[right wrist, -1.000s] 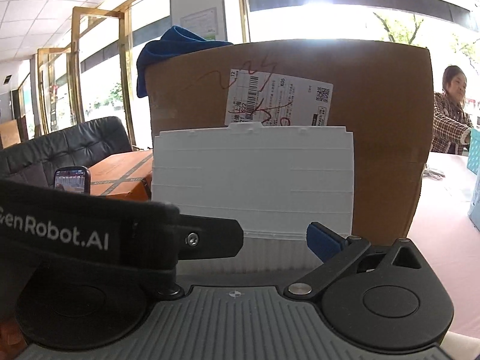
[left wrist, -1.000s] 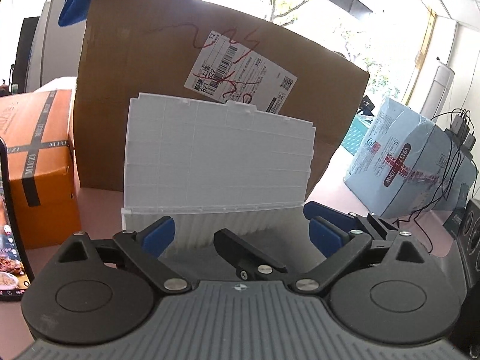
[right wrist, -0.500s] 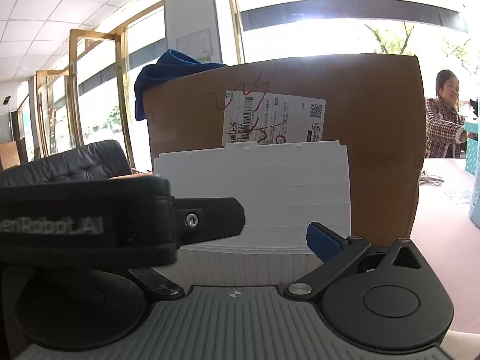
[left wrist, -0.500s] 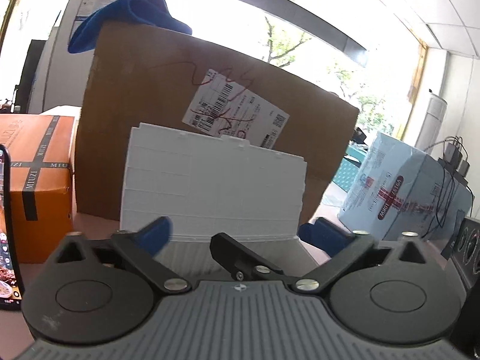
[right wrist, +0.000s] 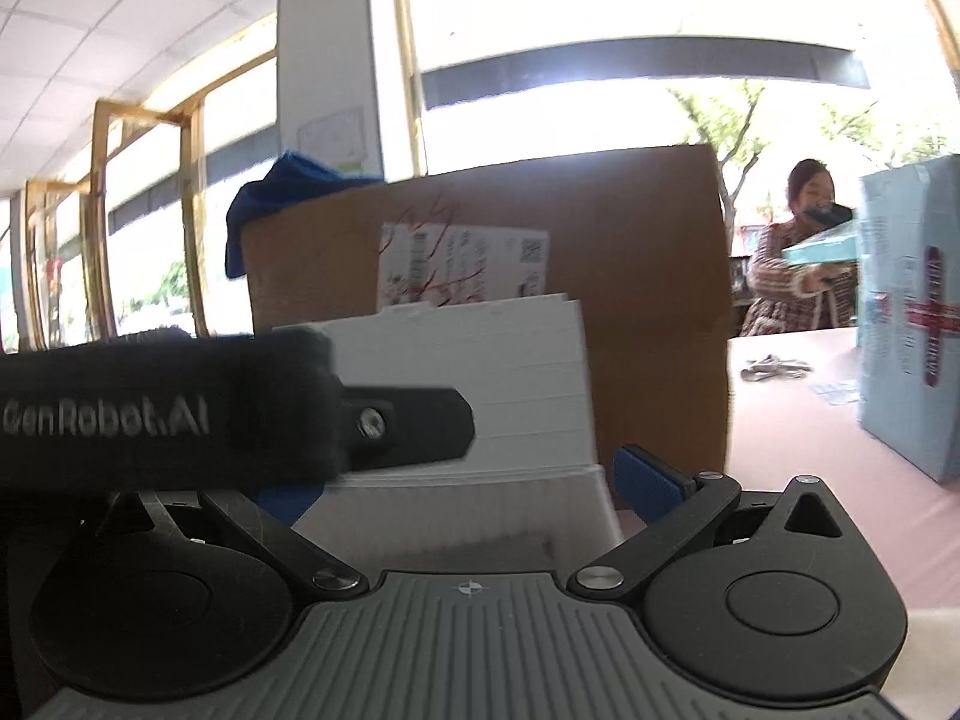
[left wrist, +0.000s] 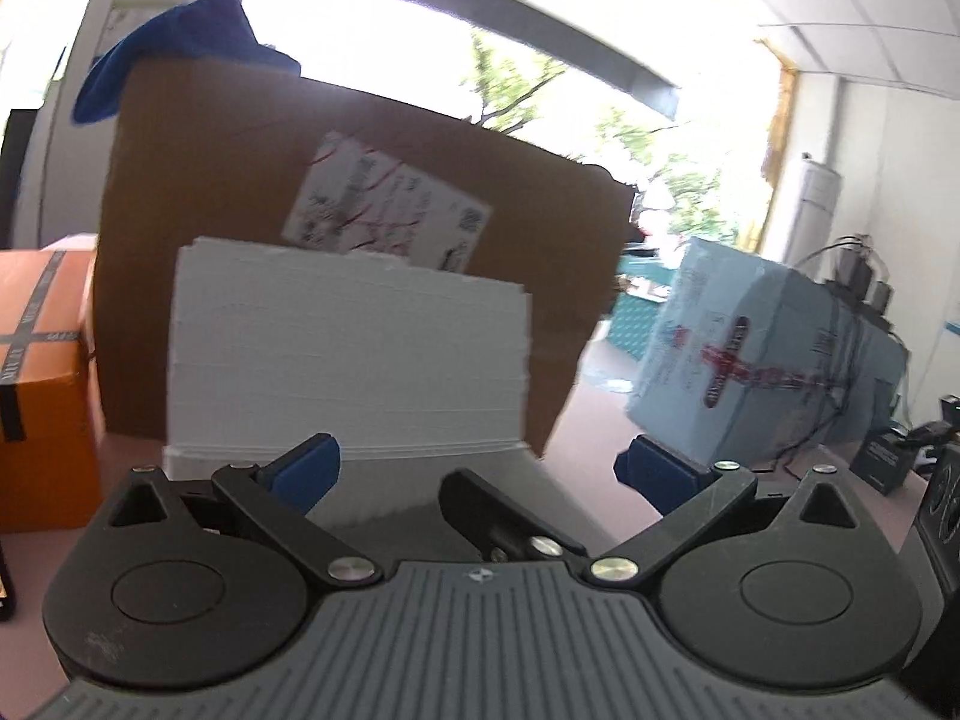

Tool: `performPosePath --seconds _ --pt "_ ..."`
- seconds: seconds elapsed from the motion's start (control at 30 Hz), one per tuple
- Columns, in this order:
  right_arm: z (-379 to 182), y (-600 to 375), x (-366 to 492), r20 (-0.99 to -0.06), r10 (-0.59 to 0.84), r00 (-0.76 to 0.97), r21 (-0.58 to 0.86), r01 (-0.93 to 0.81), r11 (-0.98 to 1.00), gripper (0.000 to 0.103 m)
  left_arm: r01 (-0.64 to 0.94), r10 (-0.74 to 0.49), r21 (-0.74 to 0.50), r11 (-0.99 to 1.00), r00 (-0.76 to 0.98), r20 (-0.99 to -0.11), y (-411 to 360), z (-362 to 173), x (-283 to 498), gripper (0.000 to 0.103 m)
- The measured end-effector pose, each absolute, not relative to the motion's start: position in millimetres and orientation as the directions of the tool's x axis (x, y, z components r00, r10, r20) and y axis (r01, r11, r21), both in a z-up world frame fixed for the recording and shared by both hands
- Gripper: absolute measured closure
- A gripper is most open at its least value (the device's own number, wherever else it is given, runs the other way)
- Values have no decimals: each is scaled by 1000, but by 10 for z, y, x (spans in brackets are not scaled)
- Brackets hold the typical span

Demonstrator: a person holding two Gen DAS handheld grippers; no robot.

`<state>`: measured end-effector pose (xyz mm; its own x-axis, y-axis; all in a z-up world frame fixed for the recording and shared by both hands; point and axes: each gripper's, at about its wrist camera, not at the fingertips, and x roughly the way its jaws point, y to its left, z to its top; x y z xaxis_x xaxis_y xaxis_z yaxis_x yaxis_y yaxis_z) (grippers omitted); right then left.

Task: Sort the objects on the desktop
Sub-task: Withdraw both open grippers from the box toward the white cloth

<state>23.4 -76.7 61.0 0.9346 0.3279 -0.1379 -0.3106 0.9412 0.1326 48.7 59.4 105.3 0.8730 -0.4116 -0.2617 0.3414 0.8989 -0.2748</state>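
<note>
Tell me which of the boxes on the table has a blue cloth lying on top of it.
The large brown cardboard box with the shipping label; the blue cloth drapes over its top left corner. The orange box and pale blue box carry no cloth.

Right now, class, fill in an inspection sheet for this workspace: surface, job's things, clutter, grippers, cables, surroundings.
Surface: pink table, bare at the right.
Job's things: white plastic box, lid raised, in front of the cardboard box.
Clutter: blue cloth on top of the cardboard box; orange box to its left; light blue package to its right.
Grippers: left gripper open, holding nothing; right gripper open, pads either side of the white box, a black strap hiding part of it.
Cables: black leads draped over the light blue package.
Surroundings: bright windows; a seated person beyond the table.
</note>
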Motion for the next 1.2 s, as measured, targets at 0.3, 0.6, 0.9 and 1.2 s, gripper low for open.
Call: performPosePath --seconds 0.3,0.6,0.9,1.2 --pt "398 -1262 -127 -96 211 973 175 -192 966 0 472 -604 -416 777 744 -285 422 804 449 0" --pt "301 -1815 -303 -83 167 982 159 -152 975 0 609 -672 -289 738 702 -236 218 758 261 0" --pt "343 -2779 -137 -28 117 993 366 -99 925 0 593 -689 -351 725 646 -329 -257 722 340 0" --pt "233 -3223 41 -198 96 975 464 7 886 0 574 -657 -330 750 704 -270 -974 772 478 0"
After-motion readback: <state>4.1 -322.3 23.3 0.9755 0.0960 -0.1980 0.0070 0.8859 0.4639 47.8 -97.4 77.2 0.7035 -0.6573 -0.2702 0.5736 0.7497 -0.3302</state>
